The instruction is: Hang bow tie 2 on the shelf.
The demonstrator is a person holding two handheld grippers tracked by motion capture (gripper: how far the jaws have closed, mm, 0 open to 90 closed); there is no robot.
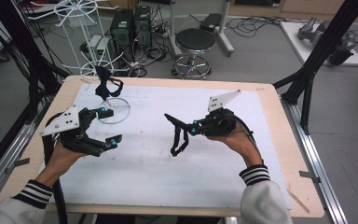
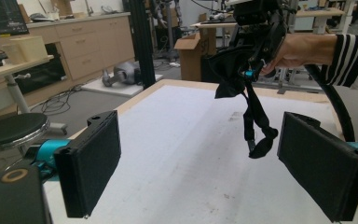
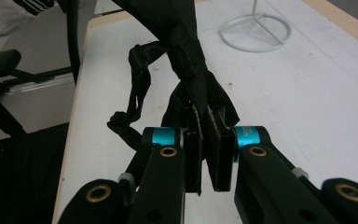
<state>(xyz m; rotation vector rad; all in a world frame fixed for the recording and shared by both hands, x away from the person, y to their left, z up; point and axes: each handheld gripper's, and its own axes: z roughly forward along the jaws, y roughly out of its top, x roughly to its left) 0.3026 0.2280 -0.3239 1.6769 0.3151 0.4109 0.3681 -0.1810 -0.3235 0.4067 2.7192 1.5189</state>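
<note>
white mat (image 1: 177,163) on wood table (image 1: 279,140); right gripper (image 3: 204,140) clamps black strap (image 1: 179,140), left gripper (image 2: 200,168) wide.

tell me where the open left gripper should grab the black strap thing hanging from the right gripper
Judging by its pose, the best spot is the lower dangling end of the black strap, which hangs free above the white mat. Bring the left gripper in level from its own side, open jaws straddling the narrow band below the right gripper, which pinches the top.

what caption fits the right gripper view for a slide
Right gripper shut on a black strap, lifted above the white table mat, with a white wire stand base behind.
</note>
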